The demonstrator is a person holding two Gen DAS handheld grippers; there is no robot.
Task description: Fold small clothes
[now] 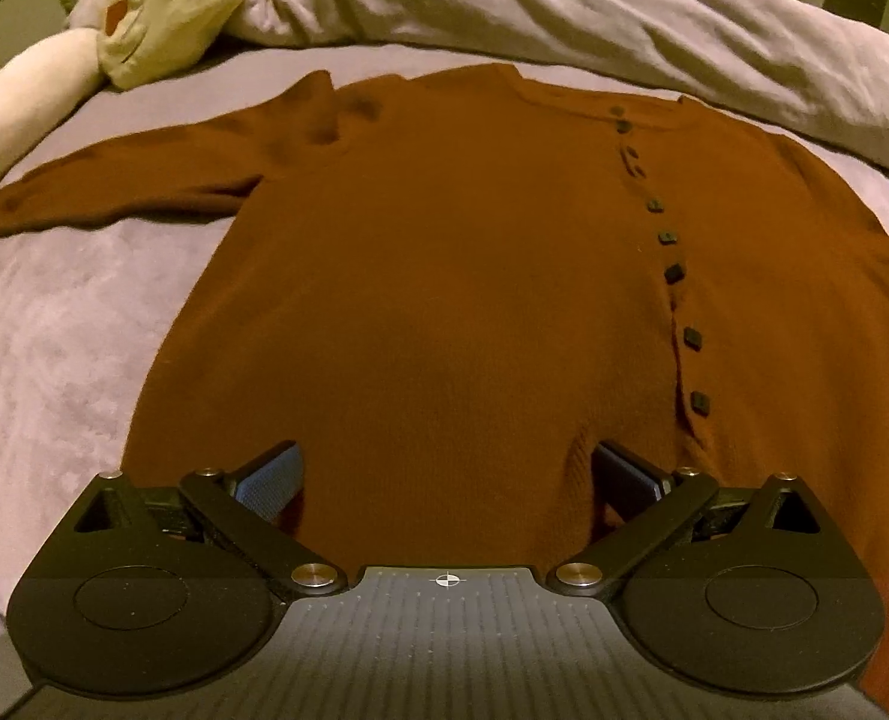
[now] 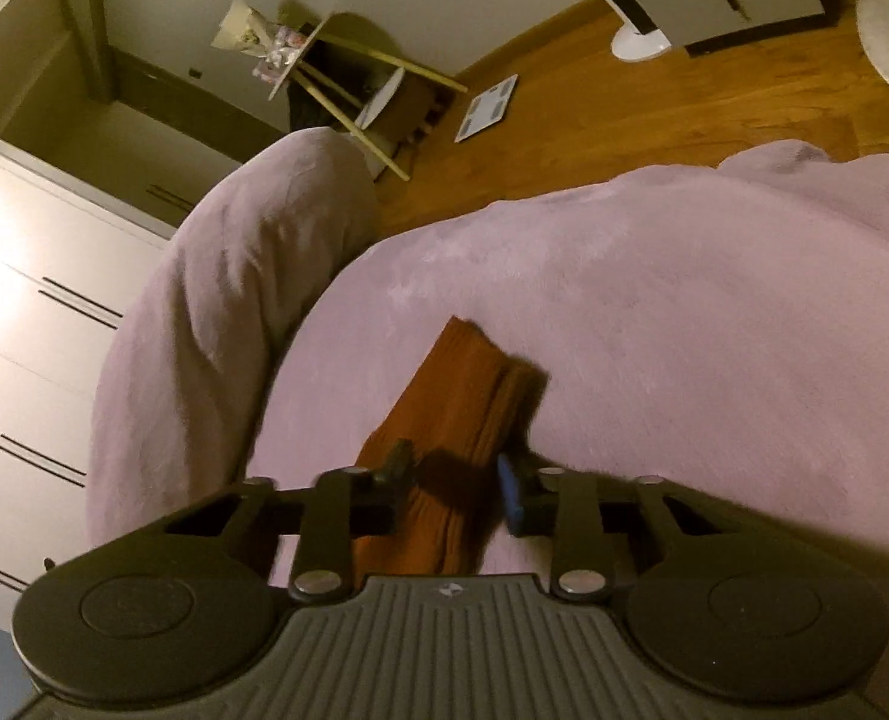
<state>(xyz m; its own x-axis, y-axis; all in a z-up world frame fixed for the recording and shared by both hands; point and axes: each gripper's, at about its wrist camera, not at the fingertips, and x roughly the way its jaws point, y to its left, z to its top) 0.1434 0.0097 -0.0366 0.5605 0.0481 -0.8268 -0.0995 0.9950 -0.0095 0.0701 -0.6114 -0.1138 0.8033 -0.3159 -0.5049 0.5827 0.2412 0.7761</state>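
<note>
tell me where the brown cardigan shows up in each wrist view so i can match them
Left wrist view: the brown cardigan fills the middle, laid flat, buttons right of centre, one sleeve stretched out to the left.
Right wrist view: only a sleeve end of the cardigan shows, low in the centre, running between the fingers of the right gripper.
Shared landmark: the lilac blanket under the cardigan.
</note>
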